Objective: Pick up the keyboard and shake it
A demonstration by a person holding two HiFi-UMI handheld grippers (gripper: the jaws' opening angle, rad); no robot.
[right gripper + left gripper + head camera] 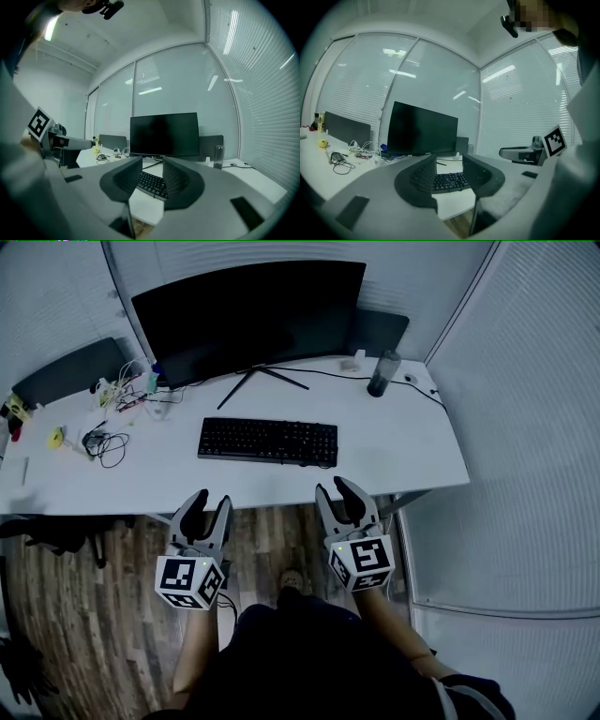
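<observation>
At the far left of the white bench (412, 451) lie a small yellow object (56, 437) and a loose tangle of dark cables (106, 443), well apart from everything else. Nearer the person, the left claw (208, 507) hangs over the wooden floor (84, 606) just short of the bench's front edge. Its jaws stand apart with nothing between them; the left gripper view shows only the distant keys through the gap.

The black keyboard (268, 442) lies flat on the bench, about midway across it and a little back from the front edge, untouched by either claw. Behind it stands a wide dark monitor (248, 320) on a splayed foot.

The right claw (339, 493) reaches just over the bench's front edge, to the right of the keyboard. Its jaws are likewise parted and empty. At the back right stands a dark bottle (382, 373), upright.
</observation>
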